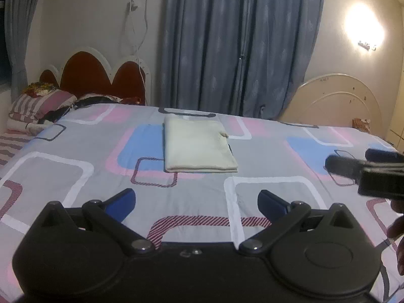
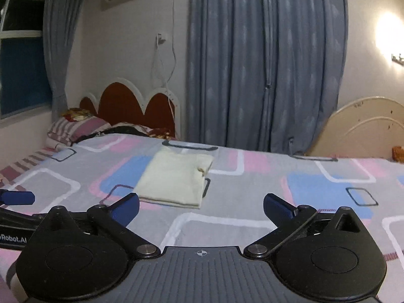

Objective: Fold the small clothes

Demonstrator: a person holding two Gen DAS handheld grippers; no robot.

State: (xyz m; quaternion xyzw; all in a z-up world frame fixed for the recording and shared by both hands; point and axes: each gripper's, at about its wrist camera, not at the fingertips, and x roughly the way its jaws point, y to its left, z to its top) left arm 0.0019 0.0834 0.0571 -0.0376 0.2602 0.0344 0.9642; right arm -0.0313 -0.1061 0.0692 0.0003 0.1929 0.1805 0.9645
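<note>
A small cream garment (image 1: 197,146) lies folded into a neat rectangle on the patterned bedsheet (image 1: 75,151), out ahead of both grippers. My left gripper (image 1: 197,200) hovers above the sheet, short of the garment, open with nothing between its blue pads. In the right wrist view the same folded garment (image 2: 176,179) sits ahead and slightly left. My right gripper (image 2: 202,205) is open and empty, held back from the cloth. The right gripper's dark fingers (image 1: 353,166) show at the right edge of the left wrist view. A blue fingertip (image 2: 17,198) of the left gripper shows at the right wrist view's left edge.
Striped pillows (image 1: 38,103) and dark bundled cloth lie at the bed's head by a red scalloped headboard (image 1: 101,75). Blue curtains (image 1: 240,45) hang behind the bed. A cream headboard (image 1: 341,101) leans at the right. A bright wall lamp (image 1: 363,25) glares. A person's fingers (image 1: 399,224) show at the right edge.
</note>
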